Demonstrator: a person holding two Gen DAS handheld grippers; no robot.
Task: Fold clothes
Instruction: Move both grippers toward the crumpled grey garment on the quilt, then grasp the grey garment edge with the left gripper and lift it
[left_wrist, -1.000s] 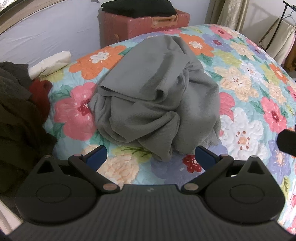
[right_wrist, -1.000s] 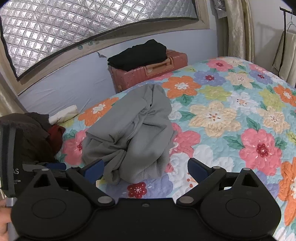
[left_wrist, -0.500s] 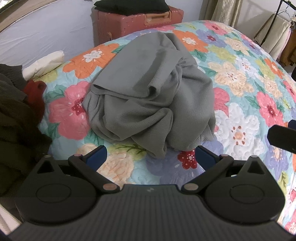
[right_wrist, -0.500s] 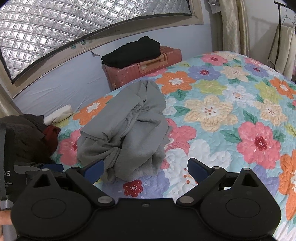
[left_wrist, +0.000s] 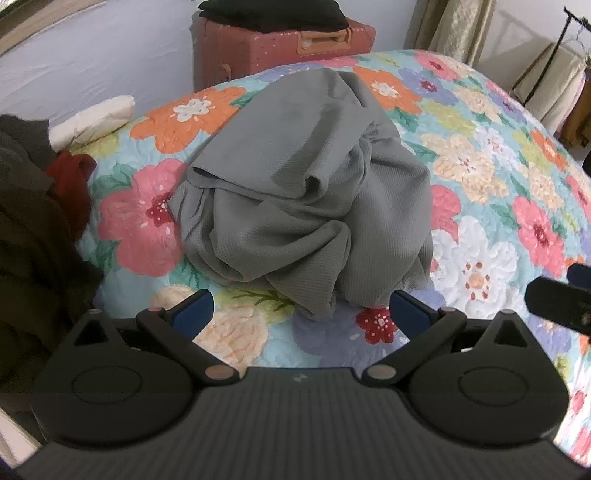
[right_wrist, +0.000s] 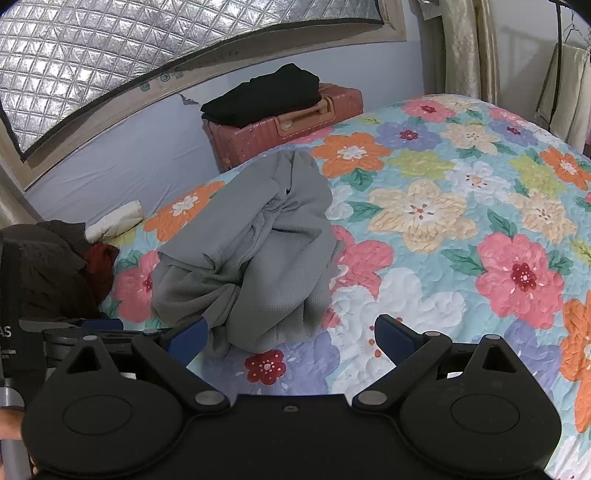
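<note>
grey garment (left_wrist: 306, 206) crumpled on bed (left_wrist: 480, 177), unfolded | left tool (left_wrist: 300, 311) released | right tool (right_wrist: 291, 332) released, empty | folding not started

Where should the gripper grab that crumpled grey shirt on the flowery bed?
Probably the loose point of the grey shirt hanging nearest the open left gripper. Come in low from the near side; that flap sticks out from the bunched heap, so the fingers can close around it.

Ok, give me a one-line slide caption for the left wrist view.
Open left gripper hovers before a crumpled grey garment on the floral quilt, nothing grasped yet.
</note>
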